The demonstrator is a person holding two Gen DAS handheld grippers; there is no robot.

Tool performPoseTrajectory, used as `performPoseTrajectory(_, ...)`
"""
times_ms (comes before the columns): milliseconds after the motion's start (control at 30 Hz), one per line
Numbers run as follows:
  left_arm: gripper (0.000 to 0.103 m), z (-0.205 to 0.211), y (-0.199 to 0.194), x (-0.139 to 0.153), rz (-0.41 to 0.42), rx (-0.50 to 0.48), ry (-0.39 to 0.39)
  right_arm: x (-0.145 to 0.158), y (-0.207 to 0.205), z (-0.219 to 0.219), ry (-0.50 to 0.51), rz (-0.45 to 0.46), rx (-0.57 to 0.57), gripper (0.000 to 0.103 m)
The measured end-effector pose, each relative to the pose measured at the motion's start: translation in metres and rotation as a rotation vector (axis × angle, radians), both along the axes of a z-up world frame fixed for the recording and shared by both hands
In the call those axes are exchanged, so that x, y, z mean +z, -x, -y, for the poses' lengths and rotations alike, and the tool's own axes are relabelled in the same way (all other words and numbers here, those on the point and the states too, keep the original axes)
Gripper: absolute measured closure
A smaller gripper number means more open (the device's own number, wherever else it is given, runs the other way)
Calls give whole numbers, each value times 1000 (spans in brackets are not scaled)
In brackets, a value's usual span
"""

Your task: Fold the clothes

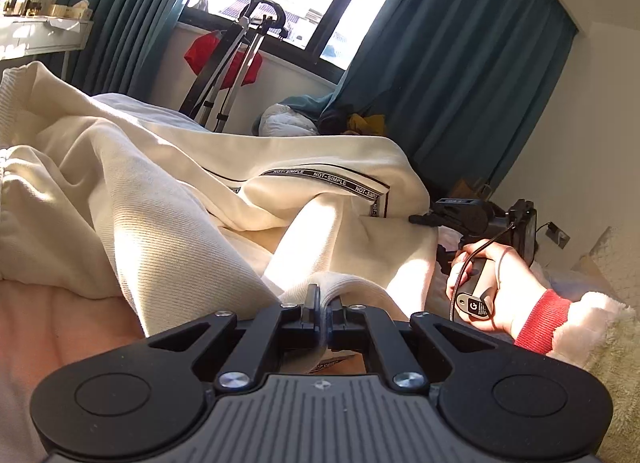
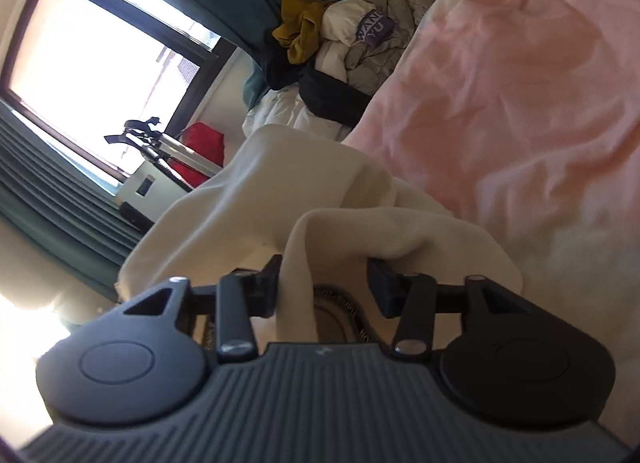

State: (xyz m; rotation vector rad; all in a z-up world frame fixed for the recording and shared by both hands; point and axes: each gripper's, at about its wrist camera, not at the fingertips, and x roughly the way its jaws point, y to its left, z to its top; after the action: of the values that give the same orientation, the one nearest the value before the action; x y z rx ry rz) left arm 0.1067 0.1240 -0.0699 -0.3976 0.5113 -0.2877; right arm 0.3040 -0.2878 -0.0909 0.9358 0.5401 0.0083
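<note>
The left gripper point(image 1: 320, 303) is clamped tight on the cream sweatshirt point(image 1: 168, 191). The right gripper point(image 2: 324, 275) is part-open around a fold (pads apparently not pressing), which could slip free if lifted.

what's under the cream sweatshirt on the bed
Pink bedding shows beside and beneath the cream sweatshirt. Whatever lies under its bunched middle is covered.

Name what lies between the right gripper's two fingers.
A fold of the cream garment hangs between the right gripper fingers, seen in the right wrist view.
</note>
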Motion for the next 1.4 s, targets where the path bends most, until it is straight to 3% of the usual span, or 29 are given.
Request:
performPoseTrajectory(33,100,-2,-5,-3,-9,-1,14,-2,-4,1,7,-4,-16,86)
performPoseTrajectory(67,100,-4,-9,-5,-16,-2,30,-1,-1,2,12,2,-39,92)
performPoseTrajectory(133,100,-7,-13,-6,-23,-3,49,6,8,0,65,36,-69,95)
performPoseTrajectory(233,100,-10,-14,-6,-34,-11,95,24,27,-1,131,81,-82,96)
performPoseTrajectory(400,100,-24,-14,-8,-74,-37,249,63,67,11,169,151,-116,96)
performPoseTrajectory(500,100,-32,-10,-6,-65,-45,301,91,92,22,201,201,-128,96)
performPoseTrajectory(667,100,-36,-3,-6,-58,-68,354,131,151,41,337,298,-165,96)
performPoseTrajectory(767,99,-31,-1,-9,-20,-89,334,124,187,63,362,273,-197,96)
performPoseTrajectory(933,99,-23,0,-19,-78,-91,277,92,214,85,375,78,-119,96)
performPoseTrajectory(1033,99,-21,0,-24,-108,-83,239,74,223,95,256,-24,-79,96)
performPoseTrajectory(1200,99,-21,-4,-29,-169,-58,193,37,254,113,12,-62,-100,94)
performPoseTrajectory(1300,99,-22,-3,-30,-188,-47,200,8,269,132,-214,-100,-162,91)
performPoseTrajectory(1400,99,-22,0,-29,-194,-42,199,-16,275,145,-415,-123,-221,78)
